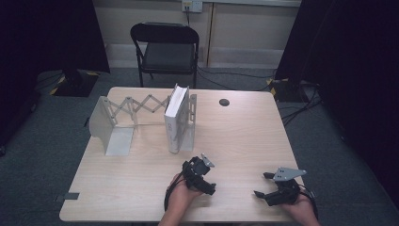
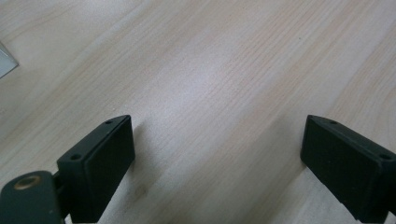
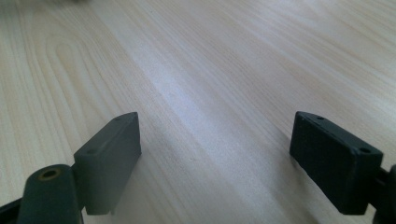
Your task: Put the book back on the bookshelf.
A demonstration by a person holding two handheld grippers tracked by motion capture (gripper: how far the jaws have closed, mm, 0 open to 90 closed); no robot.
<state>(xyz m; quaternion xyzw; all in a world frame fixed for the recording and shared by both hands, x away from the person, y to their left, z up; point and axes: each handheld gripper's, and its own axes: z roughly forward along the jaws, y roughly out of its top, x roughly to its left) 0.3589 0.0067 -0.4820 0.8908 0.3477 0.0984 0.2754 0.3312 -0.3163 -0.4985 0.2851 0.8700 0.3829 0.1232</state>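
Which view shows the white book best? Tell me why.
The high view: the white book stands upright against the right end of the bookend rack, whole and unblocked. The two gripper views look down at bare table between open jaws, and the book cannot be made out there.

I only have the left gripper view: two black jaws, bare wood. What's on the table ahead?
Observer: A white book stands upright in an expandable white book rack, at the rack's right end.
Operator: Is the left claw near it?
Observer: The left claw sits at the table's near edge, just below and right of the book, apart from it.
Operator: Right claw holding anything?
Observer: No. The right claw has its jaws wide apart over bare wood, and sits near the table's near right corner.
Operator: Anything else in the rack?
Observer: Nothing; the space left of the book is unfilled.
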